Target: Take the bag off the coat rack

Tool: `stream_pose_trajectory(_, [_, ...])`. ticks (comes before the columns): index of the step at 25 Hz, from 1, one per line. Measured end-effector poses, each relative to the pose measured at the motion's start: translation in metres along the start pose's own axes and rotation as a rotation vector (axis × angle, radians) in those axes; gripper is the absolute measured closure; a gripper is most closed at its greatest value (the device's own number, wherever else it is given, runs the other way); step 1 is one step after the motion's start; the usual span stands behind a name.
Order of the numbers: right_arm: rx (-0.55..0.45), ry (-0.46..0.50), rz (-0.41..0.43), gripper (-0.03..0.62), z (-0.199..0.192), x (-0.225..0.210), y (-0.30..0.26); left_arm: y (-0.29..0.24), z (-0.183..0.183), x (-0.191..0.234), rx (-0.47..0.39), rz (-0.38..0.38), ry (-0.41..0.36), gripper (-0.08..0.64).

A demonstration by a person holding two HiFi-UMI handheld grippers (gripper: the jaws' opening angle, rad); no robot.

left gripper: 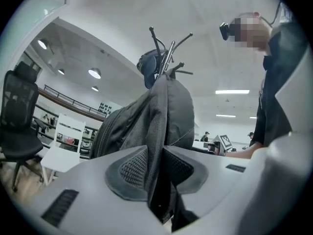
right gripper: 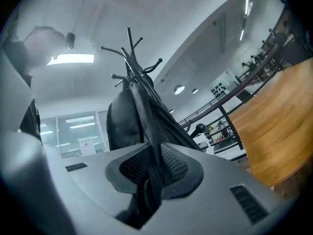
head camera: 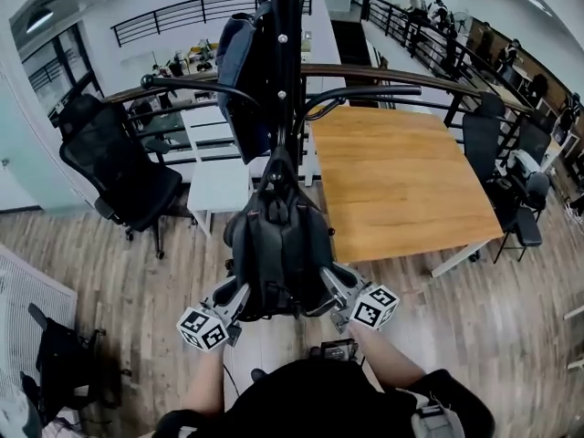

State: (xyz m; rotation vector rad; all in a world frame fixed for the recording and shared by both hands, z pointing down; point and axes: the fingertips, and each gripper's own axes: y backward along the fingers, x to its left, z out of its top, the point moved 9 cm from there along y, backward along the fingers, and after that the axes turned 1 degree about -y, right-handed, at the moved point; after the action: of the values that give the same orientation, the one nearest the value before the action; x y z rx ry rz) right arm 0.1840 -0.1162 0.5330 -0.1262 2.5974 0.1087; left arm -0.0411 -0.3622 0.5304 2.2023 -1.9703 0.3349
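A black backpack [head camera: 278, 240] hangs low on the black coat rack [head camera: 284, 53], right in front of me. My left gripper [head camera: 243, 292] is at its lower left side. In the left gripper view, this gripper [left gripper: 156, 169] is shut on a fold of the backpack [left gripper: 161, 111], the pads pressing the fabric from both sides. My right gripper [head camera: 330, 283] is at the bag's lower right side. In the right gripper view, this gripper [right gripper: 153, 169] is shut on a strap of the backpack [right gripper: 124, 121]. A second, dark blue bag [head camera: 239, 67] hangs higher on the rack.
A wooden table [head camera: 401, 176] stands just right of the rack. A white desk [head camera: 217, 185] and a black office chair [head camera: 119, 176] are to the left. More dark chairs [head camera: 511, 176] and a railing [head camera: 429, 80] lie to the right and behind. The floor is wood.
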Motion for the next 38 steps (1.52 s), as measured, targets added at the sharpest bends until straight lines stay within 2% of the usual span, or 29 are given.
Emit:
stream_pose_trajectory(3, [-0.016,-0.027,0.020,0.522,0.000,0.009,0.003,0.005,0.006,-0.009,-0.008,0.025,-0.043,0.471])
stream_pose_trajectory(7, [-0.054,0.006,0.055,0.529,0.008,0.027,0.010,0.016,0.019,-0.021,-0.059,0.027,-0.035,0.482])
stream_pose_trajectory(14, [-0.131,-0.029,0.097,0.535,0.035,0.053,0.028,0.022,0.049,-0.055,-0.096,0.014,-0.069,0.488])
stream_pose_trajectory(21, [-0.159,-0.028,0.157,0.538,0.055,0.085,0.043,0.042,0.071,-0.080,-0.152,0.009,-0.034,0.491])
stream_pose_trajectory(23, [-0.166,-0.015,0.178,0.538,0.060,0.091,0.048,0.048,0.077,-0.089,-0.166,0.012,-0.045,0.492])
stream_pose_trajectory(31, [-0.174,0.007,0.288,0.538,0.077,0.110,0.054,0.067,0.100,-0.116,-0.218,0.075,-0.113,0.492])
stream_pose_trajectory(38, [-0.131,0.024,0.424,0.538,0.087,0.123,0.056,0.089,0.109,-0.146,-0.251,0.175,-0.147,0.494])
